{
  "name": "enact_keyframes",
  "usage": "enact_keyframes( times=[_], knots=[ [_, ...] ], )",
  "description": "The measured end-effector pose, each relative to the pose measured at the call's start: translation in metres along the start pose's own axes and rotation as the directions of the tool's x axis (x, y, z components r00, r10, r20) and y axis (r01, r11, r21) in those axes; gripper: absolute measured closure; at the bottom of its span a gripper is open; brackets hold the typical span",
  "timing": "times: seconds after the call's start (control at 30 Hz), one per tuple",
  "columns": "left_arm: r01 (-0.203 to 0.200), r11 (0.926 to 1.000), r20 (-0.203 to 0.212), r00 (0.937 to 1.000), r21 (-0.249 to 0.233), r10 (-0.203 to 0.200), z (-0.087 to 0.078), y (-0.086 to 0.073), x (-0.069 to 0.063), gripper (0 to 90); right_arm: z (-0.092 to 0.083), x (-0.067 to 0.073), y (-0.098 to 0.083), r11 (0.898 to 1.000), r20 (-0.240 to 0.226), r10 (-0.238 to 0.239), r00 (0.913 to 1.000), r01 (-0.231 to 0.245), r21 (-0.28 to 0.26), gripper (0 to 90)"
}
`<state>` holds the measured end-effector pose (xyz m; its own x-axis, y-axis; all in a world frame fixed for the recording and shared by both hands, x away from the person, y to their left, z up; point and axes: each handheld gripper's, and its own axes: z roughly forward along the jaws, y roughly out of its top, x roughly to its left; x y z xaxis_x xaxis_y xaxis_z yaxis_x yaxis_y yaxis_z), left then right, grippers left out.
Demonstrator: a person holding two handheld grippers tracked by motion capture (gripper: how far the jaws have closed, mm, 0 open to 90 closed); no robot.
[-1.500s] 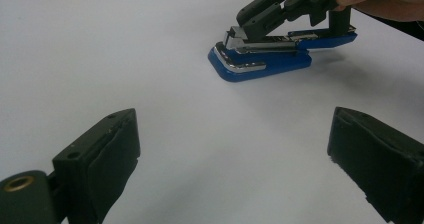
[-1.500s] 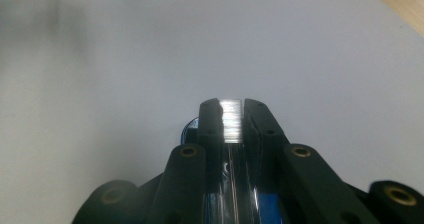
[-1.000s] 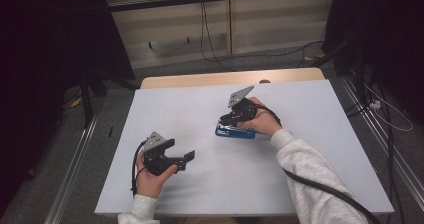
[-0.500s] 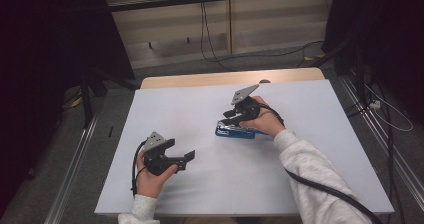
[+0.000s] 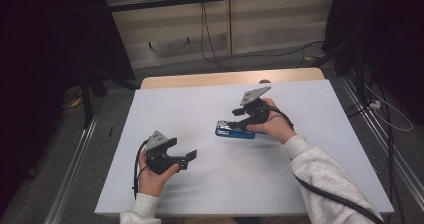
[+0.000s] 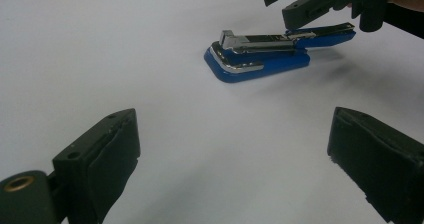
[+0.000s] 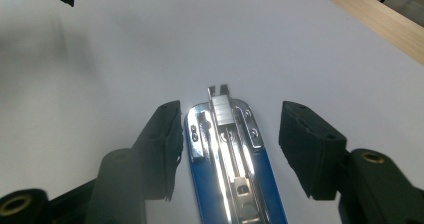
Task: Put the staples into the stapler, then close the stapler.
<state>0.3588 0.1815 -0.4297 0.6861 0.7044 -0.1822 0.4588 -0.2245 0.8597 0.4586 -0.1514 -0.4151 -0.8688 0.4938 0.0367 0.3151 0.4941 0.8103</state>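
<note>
Lying between the right gripper's [image 7: 227, 151] just-opened jaws, the blue stapler [image 7: 230, 169] sits ungripped.

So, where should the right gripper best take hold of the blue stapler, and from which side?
Probably across the long blue body, behind the metal head, coming from above. The stapler lies flat on the white table, and its narrow, straight sides already sit between the right gripper, whose jaws have just been opening and stand clear of it. The lifted chrome magazine looks less steady to pinch.
</note>
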Motion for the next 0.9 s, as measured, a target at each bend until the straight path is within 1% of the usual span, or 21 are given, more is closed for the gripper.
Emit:
enact_keyframes(
  times=[0.17, 0.2, 0.37, 0.43, 0.57, 0.63, 0.7, 0.73, 0.8, 0.87, 0.9],
  knots=[
    [-0.01, 0.9999, 0.002, 0.9999, 0.002, 0.01, 0.002, 0.001, -0.001, 6.7, -0.011, 0.002, -0.008, 1.0, 0.034, 0.024, 0.9991, -0.024, -0.005, 33.6],
    [0.0, 1.0, 0.004, 1.0, -0.001, 0.0, 0.003, 0.001, -0.002, 6.7, -0.014, 0.003, -0.01, 0.999, 0.04, 0.035, 0.9986, -0.035, -0.01, 31.9],
    [-0.01, 0.9999, 0.005, 0.9999, 0.005, 0.01, 0.005, 0.002, -0.002, 6.9, -0.028, 0.005, -0.019, 0.998, 0.083, 0.064, 0.9945, -0.062, -0.026, 23.9],
    [-0.005, 1.0, 0.008, 1.0, 0.002, 0.005, 0.006, 0.003, -0.002, 6.9, -0.034, 0.007, -0.022, 0.997, 0.095, 0.075, 0.9926, -0.072, -0.032, 20.8],
    [-0.012, 0.9999, 0.009, 0.9999, 0.001, 0.012, 0.008, 0.004, -0.001, 6.9, -0.047, 0.01, -0.031, 0.995, 0.113, 0.097, 0.9889, -0.093, -0.04, 18.9],
    [-0.011, 0.9999, 0.01, 0.9999, 0.002, 0.011, 0.009, 0.005, -0.001, 7.0, -0.052, 0.012, -0.035, 0.995, 0.13, 0.093, 0.9871, -0.089, -0.035, 18.3],
    [0.0, 1.0, 0.017, 0.9999, -0.005, 0.0, 0.012, 0.006, -0.001, 7.0, -0.057, 0.014, -0.04, 0.996, 0.148, 0.092, 0.9847, -0.088, -0.031, 17.9],
    [-0.009, 1.0, 0.015, 0.9998, -0.001, 0.009, 0.013, 0.006, 0.0, 7.2, -0.059, 0.015, -0.043, 0.995, 0.15, 0.095, 0.9841, -0.091, -0.03, 17.3],
    [0.002, 1.0, 0.018, 0.9998, -0.005, -0.002, 0.015, 0.006, -0.001, 7.6, -0.063, 0.017, -0.048, 0.996, 0.164, 0.092, 0.9822, -0.09, -0.021, 17.3],
    [-0.005, 1.0, 0.015, 0.9999, 0.008, 0.005, 0.016, 0.007, 0.0, 7.9, -0.067, 0.02, -0.054, 0.995, 0.181, 0.097, 0.9787, -0.096, -0.015, 17.0],
    [-0.003, 1.0, 0.016, 0.9999, 0.007, 0.003, 0.017, 0.008, 0.0, 8.0, -0.069, 0.021, -0.057, 0.995, 0.18, 0.101, 0.9785, -0.1, -0.018, 17.0]
  ],
)
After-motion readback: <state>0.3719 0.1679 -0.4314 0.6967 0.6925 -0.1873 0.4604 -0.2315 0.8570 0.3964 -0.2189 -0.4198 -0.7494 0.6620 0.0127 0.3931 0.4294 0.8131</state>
